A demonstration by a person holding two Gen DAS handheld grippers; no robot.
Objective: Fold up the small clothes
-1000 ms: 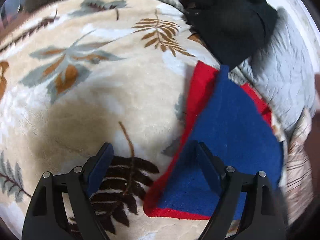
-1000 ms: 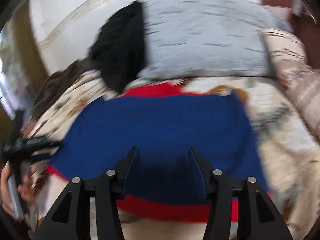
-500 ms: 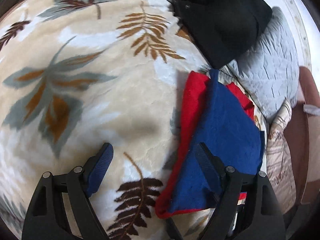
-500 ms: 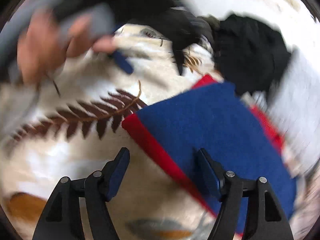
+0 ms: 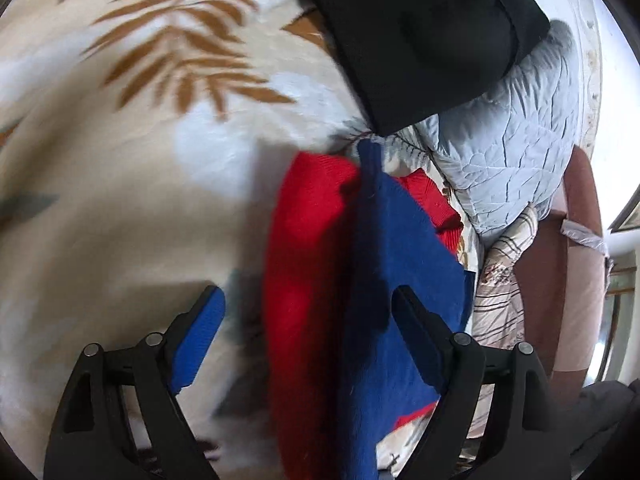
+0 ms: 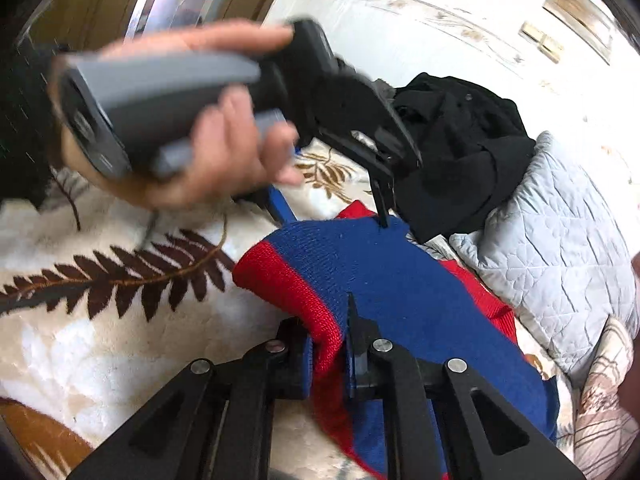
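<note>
1. The bed blanket (image 5: 120,208), cream with leaf prints, fills the left and centre of both views; it carries everything you are working on.
2. A grey quilted pillow (image 6: 560,240) sits at the right of the frame, and a black garment (image 5: 420,32) is heaped at the upper right, partly over it. Neither looks to be part of this fold.
3. The blue and red knit garment (image 6: 400,280) lies on the blanket at centre right in the right wrist view, just beside the pillow. It is blue with a red band along the edge, soft and thick-knit, and its near corner is lifted into a ridge.
4. Your right claw (image 6: 328,356) has just been closing and is now clamped on that red-banded corner, at the lower centre of its frame.
5. Your left claw (image 5: 308,332) has its jaws wide apart and straddles the raised ridge of the garment at lower centre; its pads are not pressing on the fabric. In the right wrist view the same tool shows at upper centre in your left hand (image 6: 200,152).
6. I judge you are at the grasping step that opens a fold. Next, your left claw needs to close on the far edge, so both corners can be carried over together.
</note>
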